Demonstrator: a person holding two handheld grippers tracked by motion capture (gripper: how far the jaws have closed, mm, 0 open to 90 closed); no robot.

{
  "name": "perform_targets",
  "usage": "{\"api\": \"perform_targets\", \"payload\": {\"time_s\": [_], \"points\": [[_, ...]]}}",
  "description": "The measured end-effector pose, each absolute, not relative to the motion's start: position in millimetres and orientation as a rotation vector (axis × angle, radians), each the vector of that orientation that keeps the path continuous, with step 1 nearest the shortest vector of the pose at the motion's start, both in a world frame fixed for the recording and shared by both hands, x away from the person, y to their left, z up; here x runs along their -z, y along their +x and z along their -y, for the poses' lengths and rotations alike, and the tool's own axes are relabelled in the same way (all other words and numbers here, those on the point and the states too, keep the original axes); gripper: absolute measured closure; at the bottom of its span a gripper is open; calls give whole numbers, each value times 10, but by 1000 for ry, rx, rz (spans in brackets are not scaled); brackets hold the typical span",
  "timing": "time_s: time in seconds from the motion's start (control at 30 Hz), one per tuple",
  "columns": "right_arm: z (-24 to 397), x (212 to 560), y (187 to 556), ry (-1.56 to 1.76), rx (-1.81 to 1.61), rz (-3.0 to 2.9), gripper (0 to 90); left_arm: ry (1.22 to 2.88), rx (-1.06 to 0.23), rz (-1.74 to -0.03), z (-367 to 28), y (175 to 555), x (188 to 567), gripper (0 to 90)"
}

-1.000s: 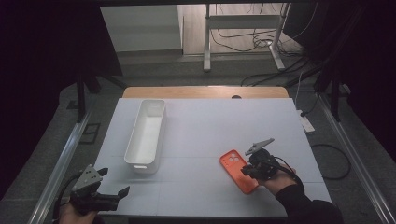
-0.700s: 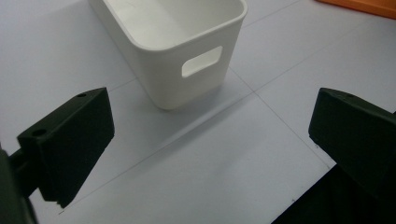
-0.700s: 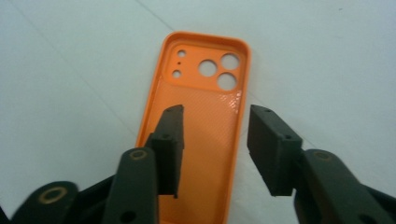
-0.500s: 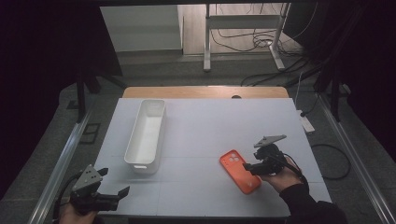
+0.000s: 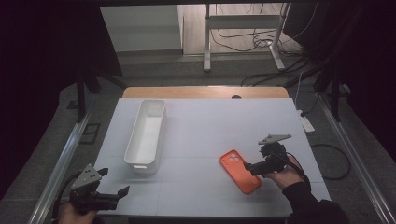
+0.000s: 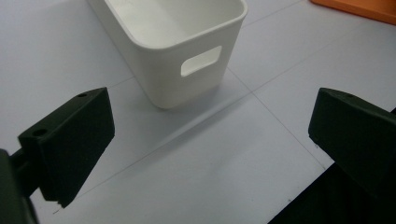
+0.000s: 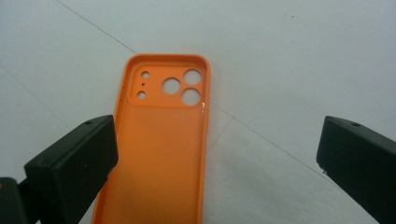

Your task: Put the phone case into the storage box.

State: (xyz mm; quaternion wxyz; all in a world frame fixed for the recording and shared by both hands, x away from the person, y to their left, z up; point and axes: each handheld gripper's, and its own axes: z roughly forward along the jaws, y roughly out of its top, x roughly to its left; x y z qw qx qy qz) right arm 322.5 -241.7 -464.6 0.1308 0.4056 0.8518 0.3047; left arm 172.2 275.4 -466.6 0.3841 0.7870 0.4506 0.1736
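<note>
An orange phone case [image 5: 240,171] lies flat on the white table, inner side up, camera holes at its far end. My right gripper [image 5: 252,164] sits just right of it, low over the table. Its jaws have just been opening and now stand wide; in the right gripper view [image 7: 217,158] the case [image 7: 161,154] lies below and between them, with no pad pressing on it. My left gripper [image 5: 113,183] rests open at the table's front left corner. Between its jaws [image 6: 210,140] is bare table, with the near end of a white bin [image 6: 177,42] ahead.
The long white bin [image 5: 146,135] stands lengthwise left of the middle, with nothing inside it. A white power strip [image 5: 307,123] lies off the table's right edge. A strip of wood [image 5: 201,92] borders the far side. The orange case's corner [image 6: 359,7] shows at the upper right in the left gripper view.
The right gripper has drawn back to the right, off the orange case, and its jaws have spread wide. The case stays flat on the table. The left gripper has not moved.
</note>
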Motion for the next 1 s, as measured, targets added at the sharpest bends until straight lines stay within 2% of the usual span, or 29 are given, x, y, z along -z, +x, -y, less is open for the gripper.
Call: {"api": "perform_targets", "payload": {"time_s": [1.0], "points": [[2428, 5095, 3369, 1229, -724, -2577, 0, 2011, -442, -1139, -2748, 1720, 4665, 12]]}}
